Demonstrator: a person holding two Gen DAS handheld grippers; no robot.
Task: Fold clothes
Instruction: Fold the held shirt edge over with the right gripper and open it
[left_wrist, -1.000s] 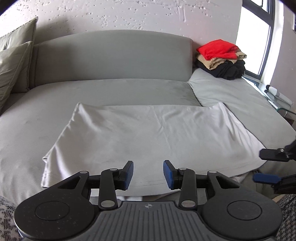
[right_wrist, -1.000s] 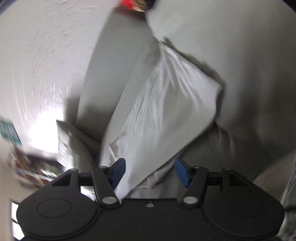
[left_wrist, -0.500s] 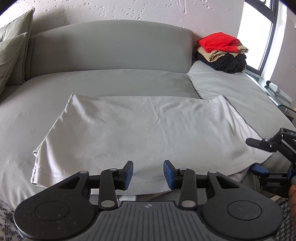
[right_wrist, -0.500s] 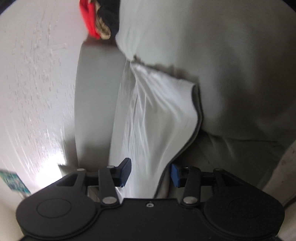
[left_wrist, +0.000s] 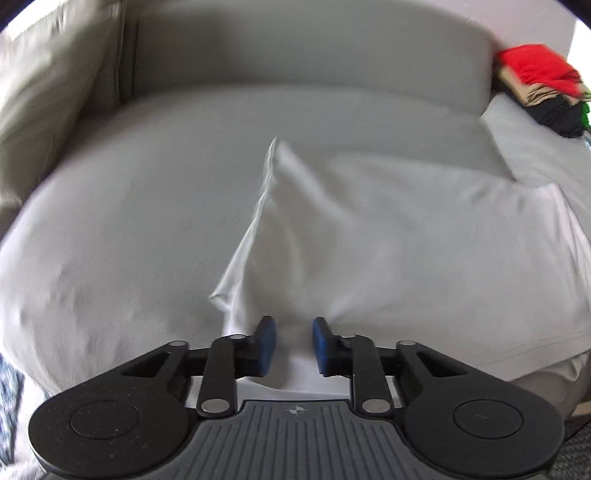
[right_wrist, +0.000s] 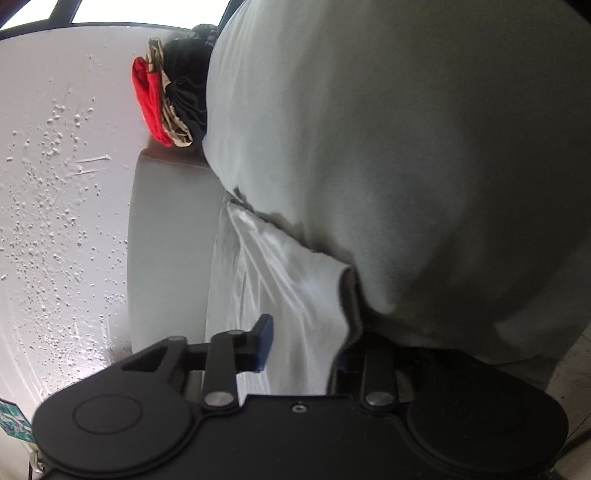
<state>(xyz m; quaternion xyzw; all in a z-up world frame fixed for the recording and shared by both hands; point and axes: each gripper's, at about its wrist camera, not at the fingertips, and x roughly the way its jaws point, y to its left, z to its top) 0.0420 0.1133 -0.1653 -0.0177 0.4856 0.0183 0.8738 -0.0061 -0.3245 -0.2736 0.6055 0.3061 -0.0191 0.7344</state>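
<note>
A white garment (left_wrist: 388, 236) lies spread on the grey sofa seat (left_wrist: 122, 221). My left gripper (left_wrist: 293, 345) sits at its near left corner with the cloth between the blue pads; the jaws stand narrowly apart and the fabric peaks up toward them. In the right wrist view, rolled sideways, the same garment (right_wrist: 280, 288) runs between the jaws of my right gripper (right_wrist: 303, 343). The left pad (right_wrist: 264, 341) shows; the right pad is hidden under the cloth edge.
A stack of folded clothes, red on top (left_wrist: 535, 70), sits at the sofa's far right, also seen in the right wrist view (right_wrist: 166, 96). Cushions (left_wrist: 48, 103) stand at the left. The curved backrest (left_wrist: 295, 62) runs behind. A textured white wall (right_wrist: 55, 184).
My left gripper moved left to the garment's corner and its jaws narrowed around the cloth, which now lifts into a ridge. My right gripper moved onto the garment's right edge.
</note>
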